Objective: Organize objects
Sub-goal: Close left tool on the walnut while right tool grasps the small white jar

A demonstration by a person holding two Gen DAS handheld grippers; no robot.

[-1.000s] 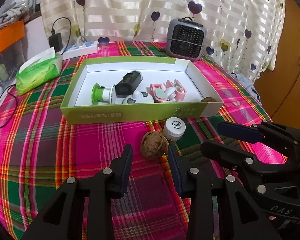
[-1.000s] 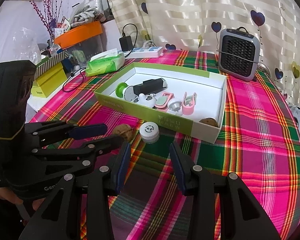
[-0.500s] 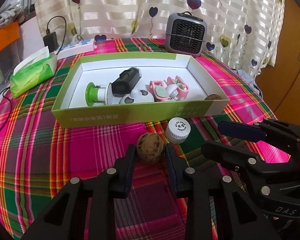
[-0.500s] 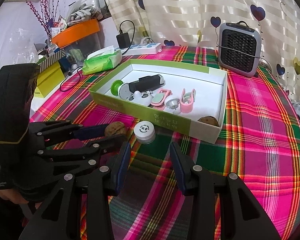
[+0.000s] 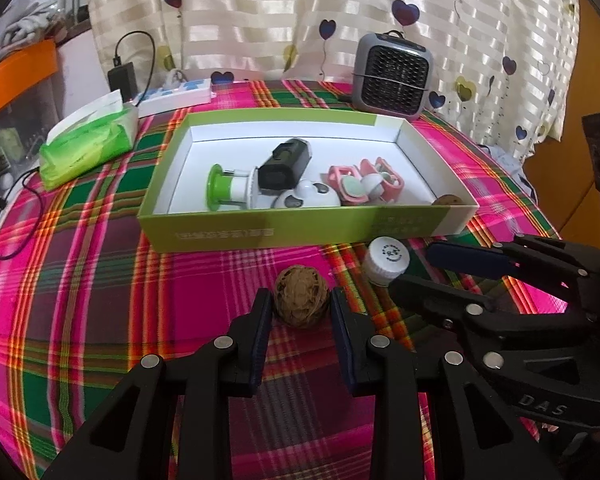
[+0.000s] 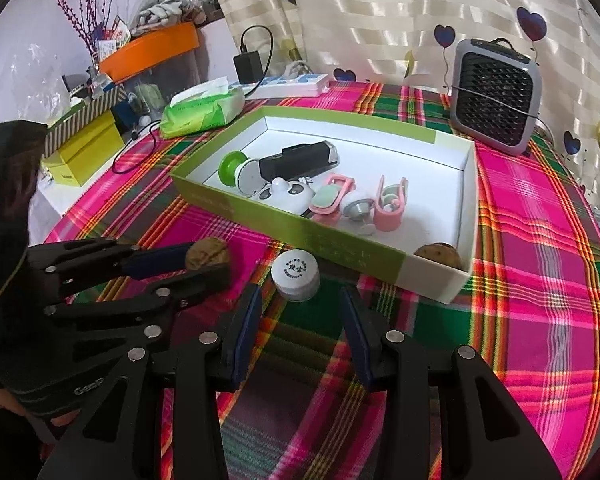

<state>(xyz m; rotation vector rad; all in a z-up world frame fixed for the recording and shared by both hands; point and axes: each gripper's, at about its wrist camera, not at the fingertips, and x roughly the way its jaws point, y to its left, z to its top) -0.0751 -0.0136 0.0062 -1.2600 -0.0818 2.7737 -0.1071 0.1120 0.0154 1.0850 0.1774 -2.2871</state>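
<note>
Your left gripper [image 5: 298, 312] fingers clench the walnut [image 5: 301, 296] between them; your right gripper [image 6: 300, 316] stands released, the white cap [image 6: 296, 275] just beyond its fingertips.

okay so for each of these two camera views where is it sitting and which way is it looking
Left wrist: on the left gripper, looking down along its fingers at the walnut between them; right gripper alongside.
Right wrist: on the right gripper, aimed at the white cap; left gripper alongside.
Shared: green box, heater, plaid cloth.
</note>
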